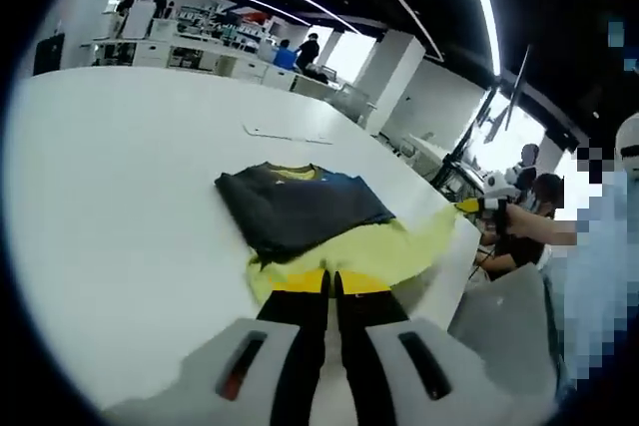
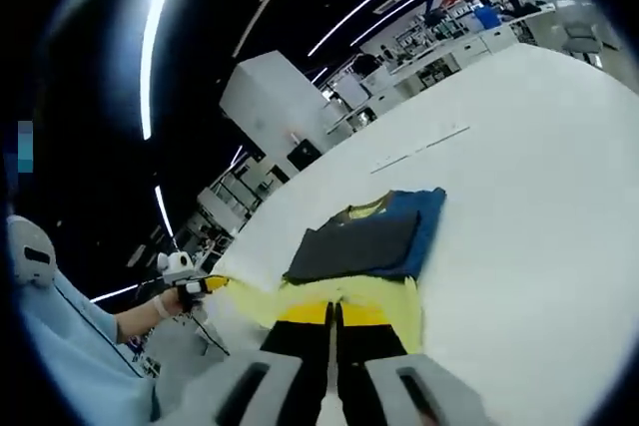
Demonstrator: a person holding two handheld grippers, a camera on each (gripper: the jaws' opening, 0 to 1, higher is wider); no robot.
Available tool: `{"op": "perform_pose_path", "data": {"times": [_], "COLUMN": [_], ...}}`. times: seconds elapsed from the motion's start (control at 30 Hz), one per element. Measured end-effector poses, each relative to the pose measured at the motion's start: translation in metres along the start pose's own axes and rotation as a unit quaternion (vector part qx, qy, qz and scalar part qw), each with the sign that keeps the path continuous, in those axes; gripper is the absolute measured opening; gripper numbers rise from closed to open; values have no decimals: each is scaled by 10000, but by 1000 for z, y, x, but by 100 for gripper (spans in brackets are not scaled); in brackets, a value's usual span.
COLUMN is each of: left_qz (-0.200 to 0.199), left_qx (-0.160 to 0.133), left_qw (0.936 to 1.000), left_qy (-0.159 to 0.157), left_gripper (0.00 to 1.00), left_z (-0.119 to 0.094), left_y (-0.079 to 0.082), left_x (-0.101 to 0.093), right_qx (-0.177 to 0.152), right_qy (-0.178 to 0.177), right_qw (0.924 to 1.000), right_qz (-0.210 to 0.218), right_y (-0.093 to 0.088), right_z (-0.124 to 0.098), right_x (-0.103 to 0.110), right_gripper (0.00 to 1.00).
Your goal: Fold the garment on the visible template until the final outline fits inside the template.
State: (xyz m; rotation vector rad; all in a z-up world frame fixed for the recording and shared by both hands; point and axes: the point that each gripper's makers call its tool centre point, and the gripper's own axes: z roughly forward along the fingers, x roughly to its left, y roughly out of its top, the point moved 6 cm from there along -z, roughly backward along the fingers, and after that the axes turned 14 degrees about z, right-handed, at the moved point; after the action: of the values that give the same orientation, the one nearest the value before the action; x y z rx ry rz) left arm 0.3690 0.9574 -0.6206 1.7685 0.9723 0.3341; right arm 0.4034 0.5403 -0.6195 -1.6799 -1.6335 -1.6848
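**Pinching the yellow hem at both ends**

Left gripper view first – the left gripper [image 1: 330,286] had its jaws pressed together on the yellow edge of the garment [image 1: 300,212], which lay on the white table [image 1: 120,197] with a dark grey and blue layer folded on top. Off to the right, the right gripper [image 1: 486,207] nipped the far end of that yellow edge, drawn out past the table's side. To do this fold well, I'd say both ends should rise together, the edge kept taut and level, then be laid square over the dark panel.

In the right gripper view the right gripper [image 2: 333,314] was likewise closed on yellow cloth, and the left gripper [image 2: 200,286] came in from the left, pinching the stretched corner.

Hard to make out – a pale flat sheet [image 1: 290,134] lay farther along the table, well apart from the garment; whether that was the template I couldn't tell. Any outline beneath the garment was hidden by the cloth.
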Motion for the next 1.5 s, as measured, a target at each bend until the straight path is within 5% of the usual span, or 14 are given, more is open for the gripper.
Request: {"op": "perform_pose_path", "data": {"times": [0.2,0.37,0.77,1.07,1.5], "left_qz": [189,329,-135,-488,-782], "left_qx": [-30,-111,-724,-792,-337], "left_qw": [9993,9978,9923,9870,9851], "left_qy": [306,557,993,1310,1491], "left_gripper": [0,0,0,0,0], "left_z": [29,44,80,109,135], "left_y": [25,37,67,68,31], "left_x": [31,47,88,120,148], "right_qx": [-143,-182,-419,-426,-202], "right_qy": [110,59,-98,-335,-867], "right_qw": [9997,9995,9988,9980,9959], "right_qz": [-161,-269,-241,-321,-139], "right_y": [47,69,118,128,114], "right_z": [31,48,79,108,131], "right_x": [-5,-15,-38,-53,-104], "right_gripper": [0,0,0,0,0]}}
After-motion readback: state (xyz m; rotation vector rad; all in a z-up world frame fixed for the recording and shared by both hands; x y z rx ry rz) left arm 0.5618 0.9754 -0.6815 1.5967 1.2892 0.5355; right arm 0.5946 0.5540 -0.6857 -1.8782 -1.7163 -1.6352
